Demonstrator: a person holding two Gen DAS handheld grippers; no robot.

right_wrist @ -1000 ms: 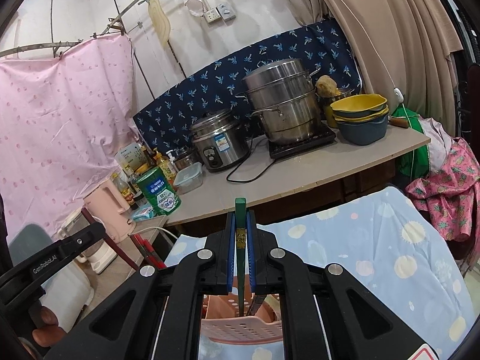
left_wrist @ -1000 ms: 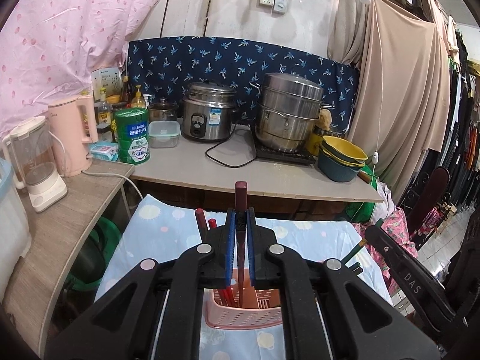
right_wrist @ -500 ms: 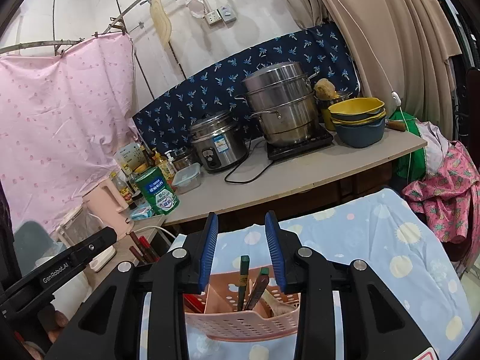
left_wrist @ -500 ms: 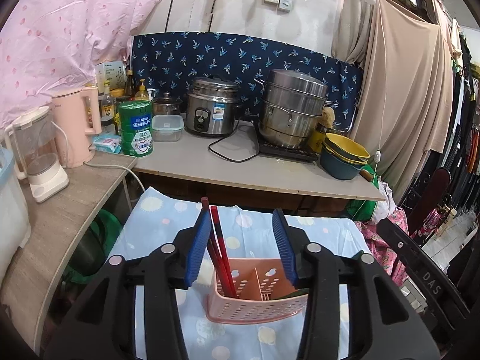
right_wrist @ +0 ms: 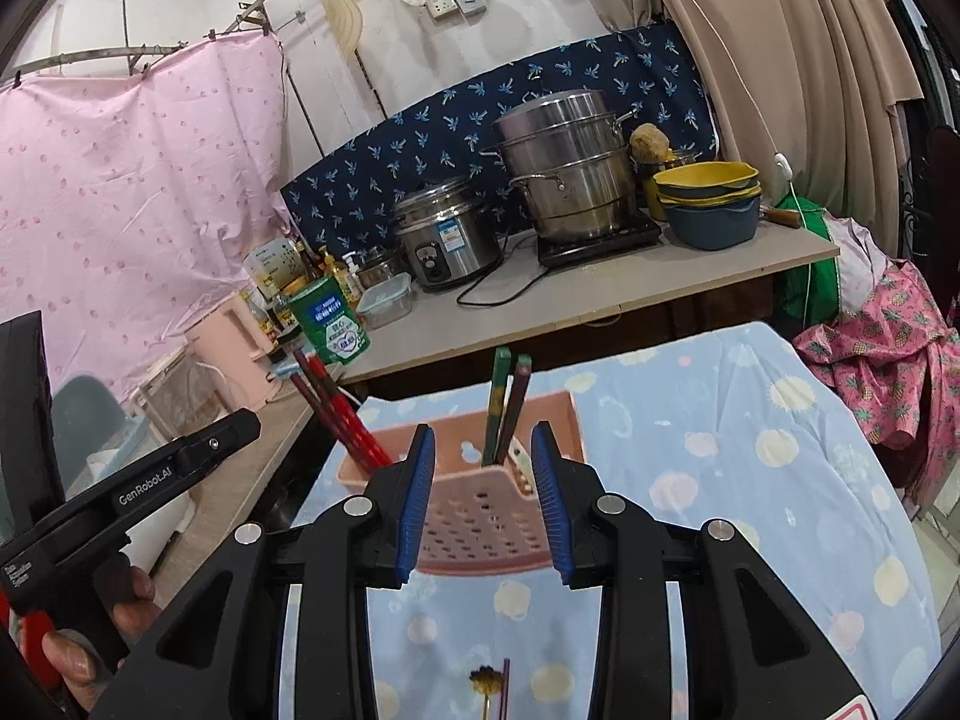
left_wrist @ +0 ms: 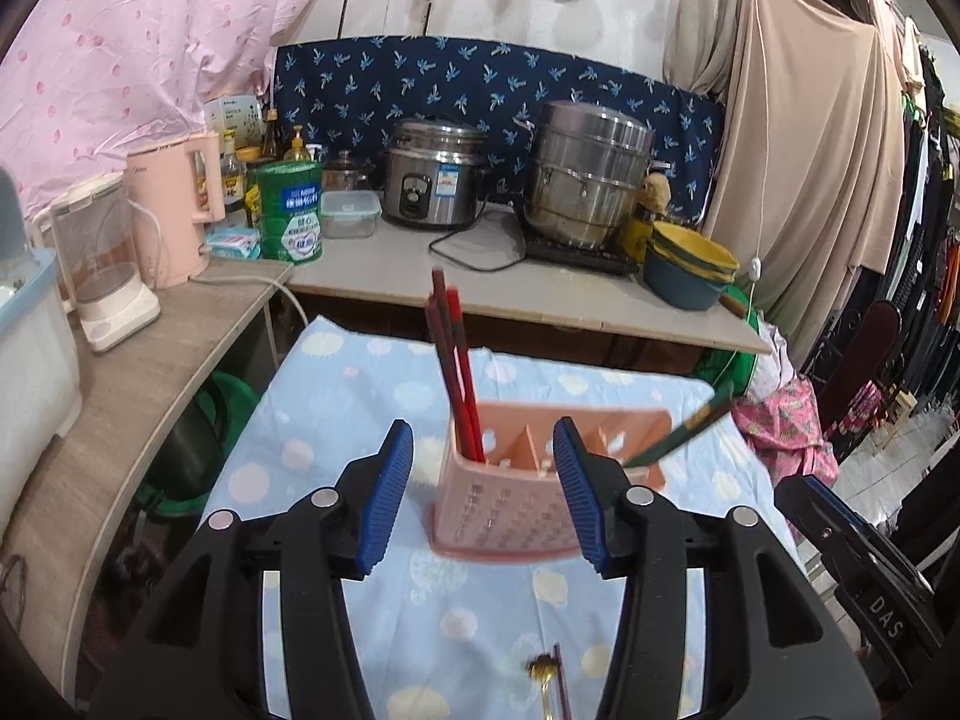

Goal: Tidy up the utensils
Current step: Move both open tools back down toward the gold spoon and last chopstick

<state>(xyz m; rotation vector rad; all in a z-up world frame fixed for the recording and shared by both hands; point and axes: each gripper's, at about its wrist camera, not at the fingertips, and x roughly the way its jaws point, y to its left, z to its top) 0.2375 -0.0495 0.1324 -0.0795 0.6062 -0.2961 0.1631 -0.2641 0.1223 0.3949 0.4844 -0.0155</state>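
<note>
Pink utensil caddy (left_wrist: 516, 504) on blue dotted cloth (left_wrist: 336, 420), just beyond my left claw (left_wrist: 483, 498) and right claw (right_wrist: 483, 501), both spread, empty. Far: counter (right_wrist: 600, 306), steamer pot (left_wrist: 585, 174), rice cooker (left_wrist: 435, 177). Red chopsticks (left_wrist: 456, 372) upright left compartment; green chopsticks (right_wrist: 501, 402) right.

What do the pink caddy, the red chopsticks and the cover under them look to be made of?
Caddy: likely moulded plastic, matte pink, with regular punched holes and thin dividers.
Red chopsticks: glossy red with darker tops, perhaps lacquered wood or plastic; the look leaves that open.
Cover: woven fabric, light blue with pale dots, showing soft wrinkles and draping at the edge.
</note>
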